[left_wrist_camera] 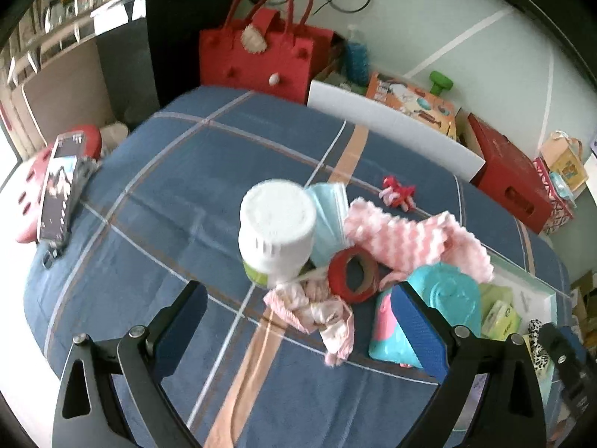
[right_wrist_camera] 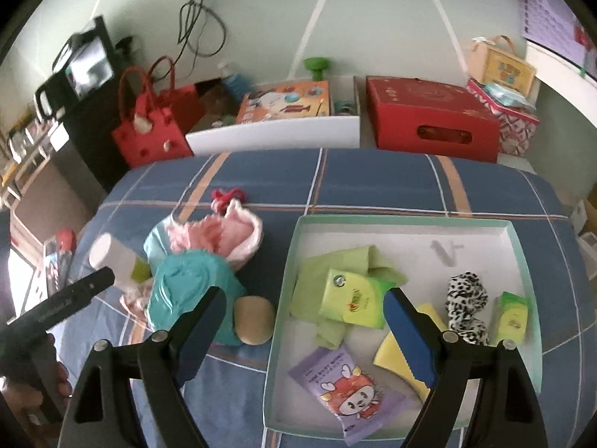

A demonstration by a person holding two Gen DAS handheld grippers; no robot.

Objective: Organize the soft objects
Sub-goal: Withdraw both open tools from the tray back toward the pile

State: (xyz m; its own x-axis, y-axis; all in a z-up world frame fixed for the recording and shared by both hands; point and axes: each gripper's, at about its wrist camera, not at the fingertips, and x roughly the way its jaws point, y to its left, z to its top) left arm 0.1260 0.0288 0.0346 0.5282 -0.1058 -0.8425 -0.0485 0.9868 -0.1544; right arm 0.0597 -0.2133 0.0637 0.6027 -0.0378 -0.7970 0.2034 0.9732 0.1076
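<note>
over a plaid bed [right_wrist_camera: 373,183], left gripper [left_wrist_camera: 298,321] and right gripper [right_wrist_camera: 304,321] hovering, fingers apart and empty, above pink cloth [left_wrist_camera: 410,239] and tray [right_wrist_camera: 283,298].

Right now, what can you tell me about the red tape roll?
The red tape roll is a ring with shiny red tape outside and a brown cardboard core inside. It stands tilted on its edge on the blue checked blanket, in a pile, next to the white bottle, with the pink fluffy cloth just behind it.
</note>
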